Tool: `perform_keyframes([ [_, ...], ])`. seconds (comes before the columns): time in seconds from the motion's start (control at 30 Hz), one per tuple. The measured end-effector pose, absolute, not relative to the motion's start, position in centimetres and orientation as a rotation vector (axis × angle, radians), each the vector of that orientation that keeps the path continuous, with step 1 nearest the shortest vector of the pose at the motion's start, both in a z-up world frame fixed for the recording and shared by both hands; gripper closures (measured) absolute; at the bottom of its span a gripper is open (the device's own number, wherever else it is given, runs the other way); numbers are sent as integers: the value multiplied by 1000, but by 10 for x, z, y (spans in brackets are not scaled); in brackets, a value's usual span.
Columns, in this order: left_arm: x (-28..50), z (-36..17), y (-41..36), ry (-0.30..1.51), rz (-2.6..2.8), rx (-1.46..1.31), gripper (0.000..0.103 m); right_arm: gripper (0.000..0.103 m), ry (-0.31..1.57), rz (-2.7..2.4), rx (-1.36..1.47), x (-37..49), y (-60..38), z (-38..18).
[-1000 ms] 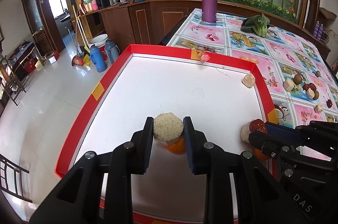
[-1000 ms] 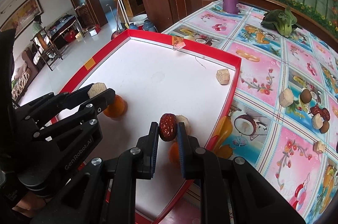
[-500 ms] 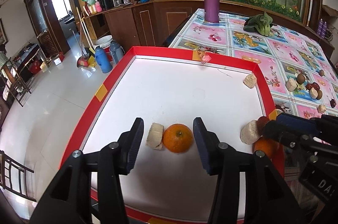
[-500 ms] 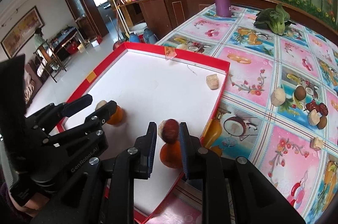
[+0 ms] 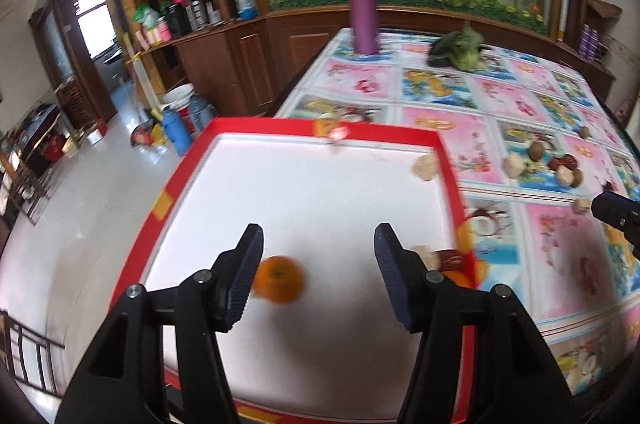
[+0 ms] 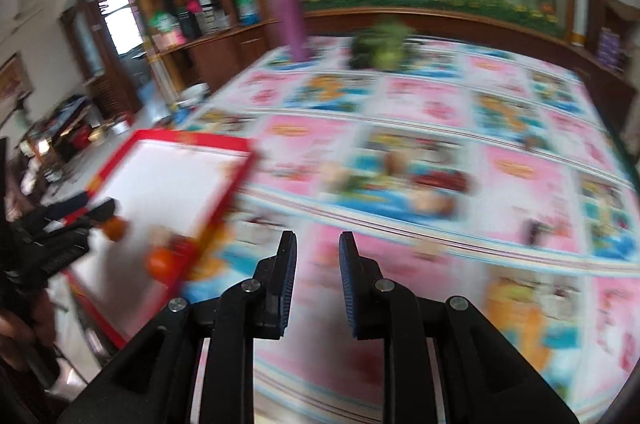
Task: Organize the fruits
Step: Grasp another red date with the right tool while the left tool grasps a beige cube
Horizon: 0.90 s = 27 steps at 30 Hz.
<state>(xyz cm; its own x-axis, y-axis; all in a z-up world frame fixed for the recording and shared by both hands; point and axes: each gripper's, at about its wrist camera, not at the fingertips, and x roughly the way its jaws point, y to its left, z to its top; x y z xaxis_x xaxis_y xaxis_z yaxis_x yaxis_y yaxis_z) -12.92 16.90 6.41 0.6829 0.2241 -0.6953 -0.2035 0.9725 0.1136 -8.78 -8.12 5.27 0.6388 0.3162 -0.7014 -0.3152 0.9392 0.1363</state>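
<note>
A red-rimmed white tray (image 5: 256, 124) lies on the tablecloth. My left gripper (image 5: 318, 264) is open wide above its near part, holding nothing. An orange (image 5: 280, 280) sits just inside the left finger. At the tray's right rim a beige piece (image 5: 420, 251), a red date (image 5: 450, 258) and a second orange (image 5: 470, 272) are bunched together. My right gripper (image 6: 318, 260) is open and empty over the tablecloth, right of the tray (image 6: 240, 143); this view is blurred. Loose fruits (image 5: 540, 163) lie on the cloth further right.
Another beige piece (image 5: 426, 165) rests in the tray's far right corner. A purple bottle (image 5: 362, 11) and a green vegetable (image 5: 460, 53) stand at the table's far end. The table's left edge drops to the floor beside the tray.
The left gripper released the beige piece beside the orange, opened wide and drew back. The right gripper let go of the red date at the tray's right rim and swung right over the cloth.
</note>
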Motion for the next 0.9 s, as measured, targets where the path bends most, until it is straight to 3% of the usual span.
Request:
perform_keyframes([
  [0.37, -82, 67, 56, 868, -88, 117, 43, 82, 858, 118, 85, -74, -211, 36],
  [0.9, -36, 38, -33, 984, -255, 174, 43, 78, 926, 113, 59, -18, -205, 10],
])
